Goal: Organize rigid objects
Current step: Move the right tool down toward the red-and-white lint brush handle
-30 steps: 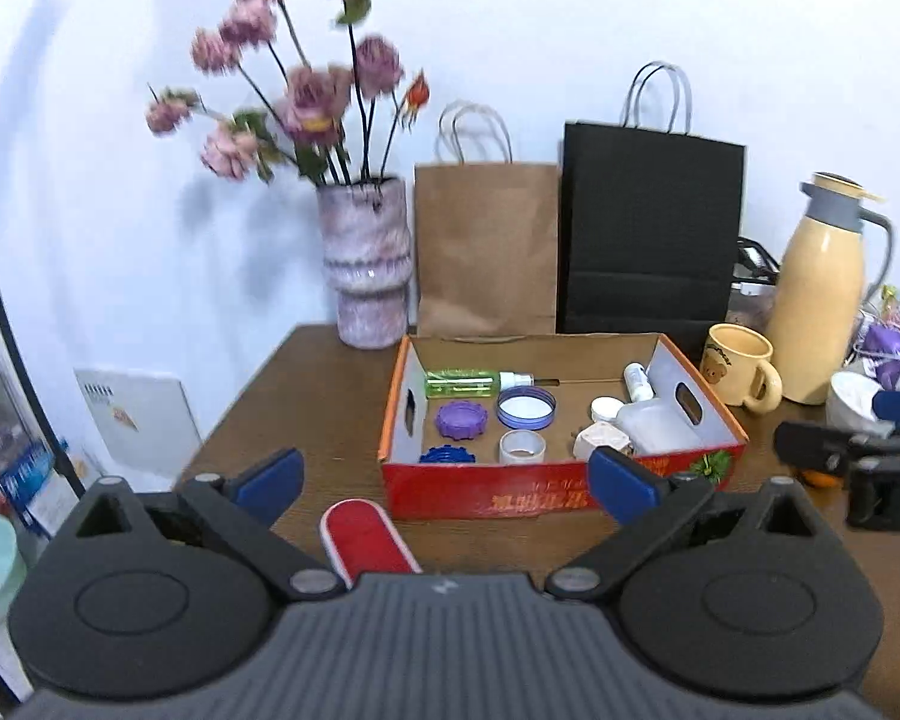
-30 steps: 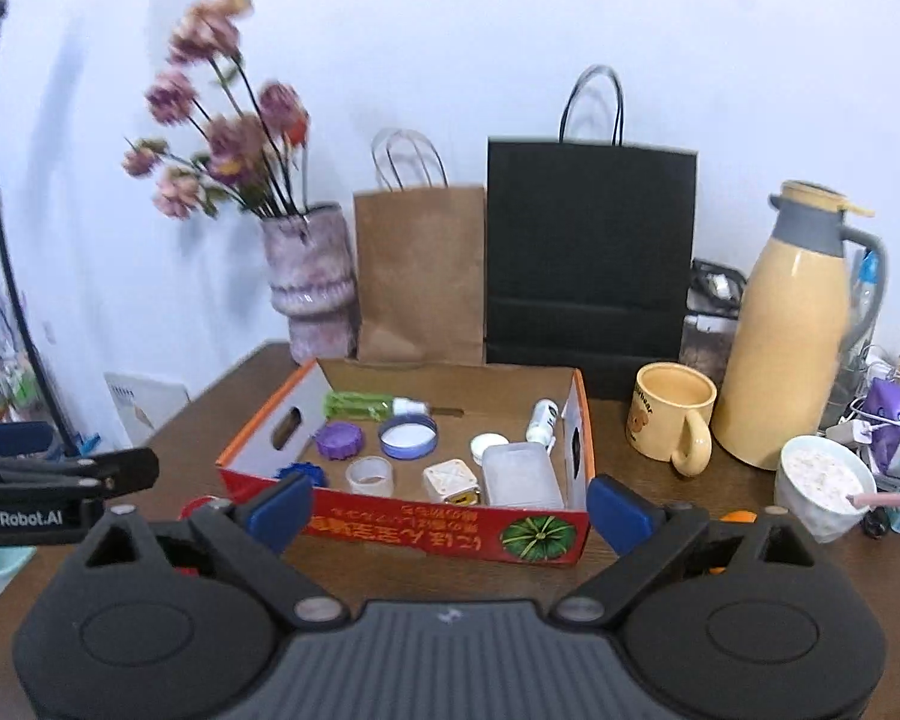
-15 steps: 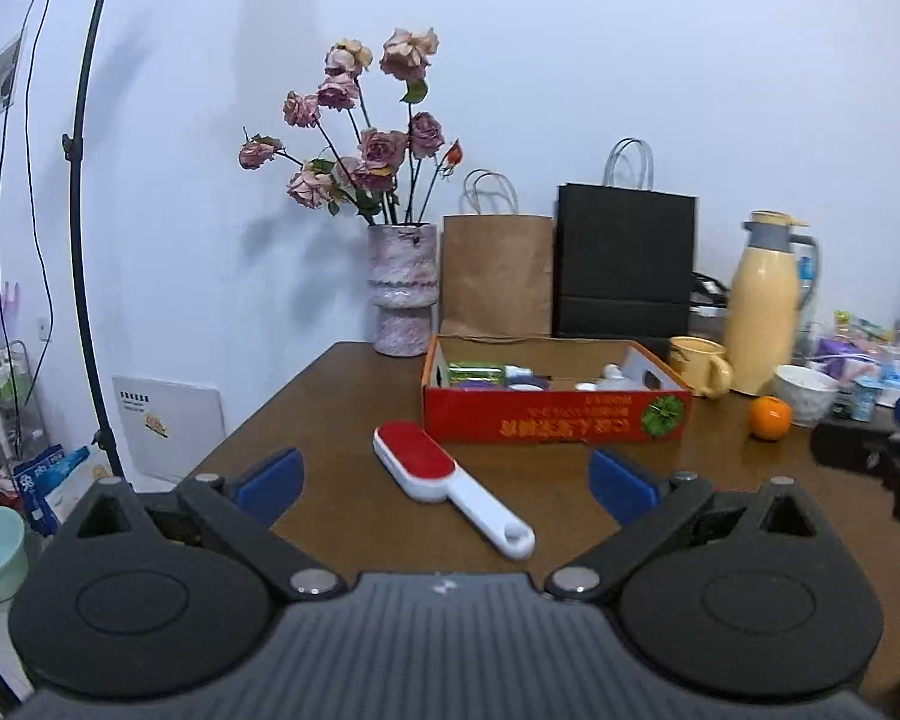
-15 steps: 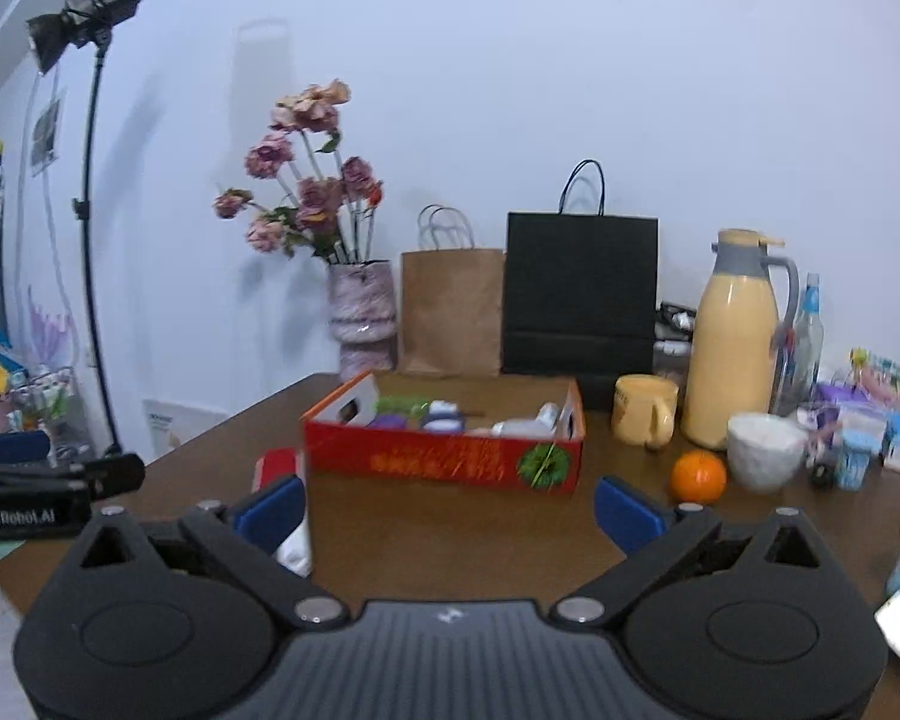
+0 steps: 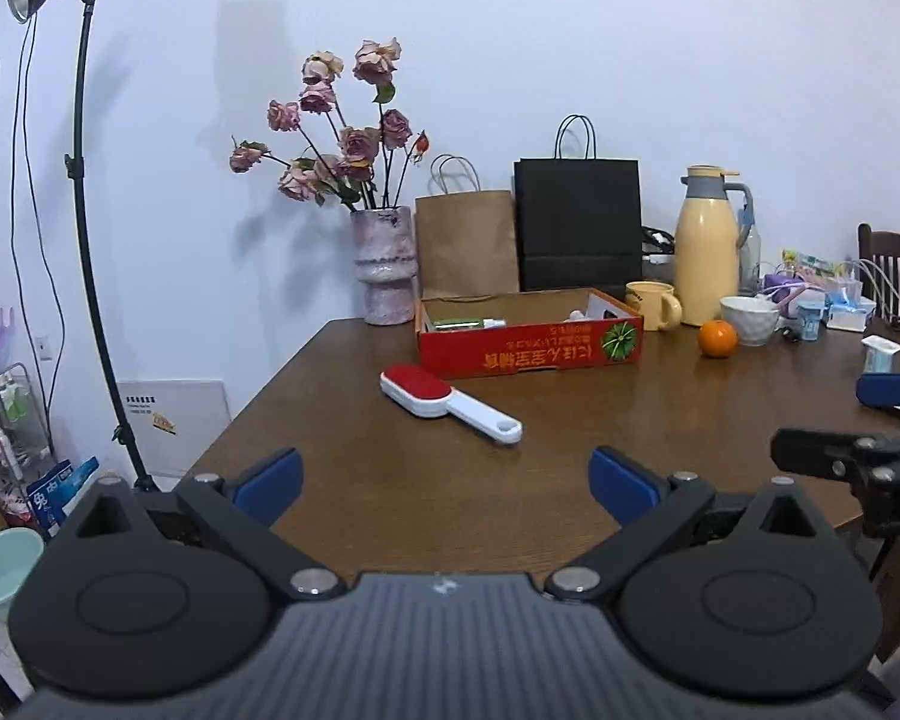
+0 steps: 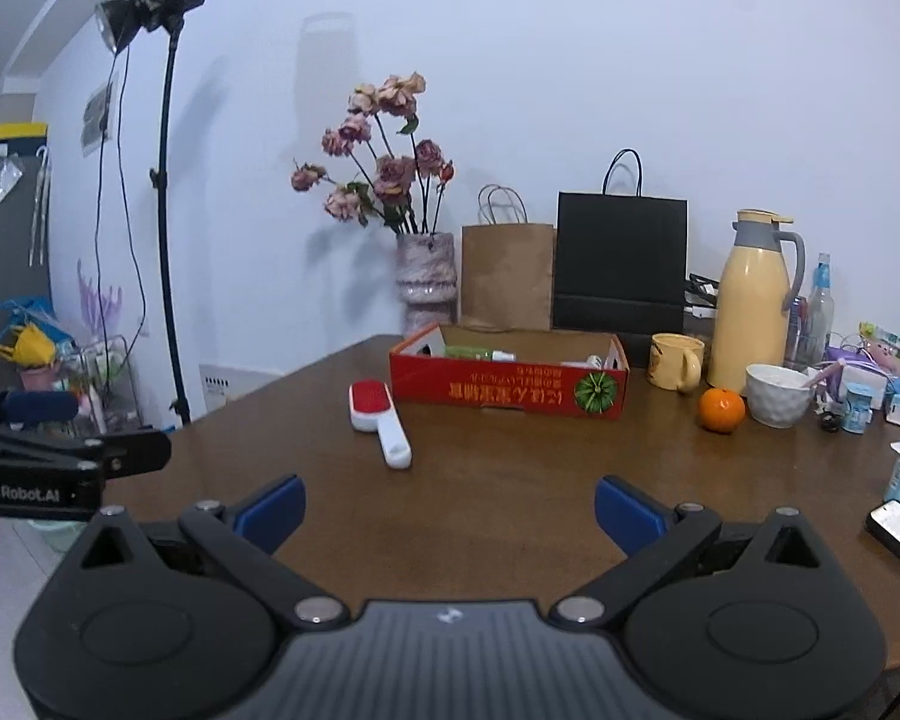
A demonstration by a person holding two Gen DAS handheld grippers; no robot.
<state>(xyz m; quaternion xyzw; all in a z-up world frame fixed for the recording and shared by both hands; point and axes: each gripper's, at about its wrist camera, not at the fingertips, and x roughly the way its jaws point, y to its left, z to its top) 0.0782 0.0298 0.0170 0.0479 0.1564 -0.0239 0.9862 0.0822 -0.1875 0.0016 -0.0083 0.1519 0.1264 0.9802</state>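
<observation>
Both grippers, left gripper (image 5: 444, 480) and right gripper (image 6: 449, 507), gaped wide, empty; lint brush (image 5: 447, 399) lay before the red box (image 5: 531, 345), whose contents were mostly hidden.

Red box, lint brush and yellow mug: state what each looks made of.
Red box: printed cardboard, going by the brown inner walls and folded flaps. Lint brush: glossy white plastic handle with a matte red, fabric-like pad. Yellow mug: probably glazed ceramic, thick-walled with a soft sheen.

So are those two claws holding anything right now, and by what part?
Nothing. The left claw and right claw are both open and empty above the table; the lint brush lies untouched.
</observation>
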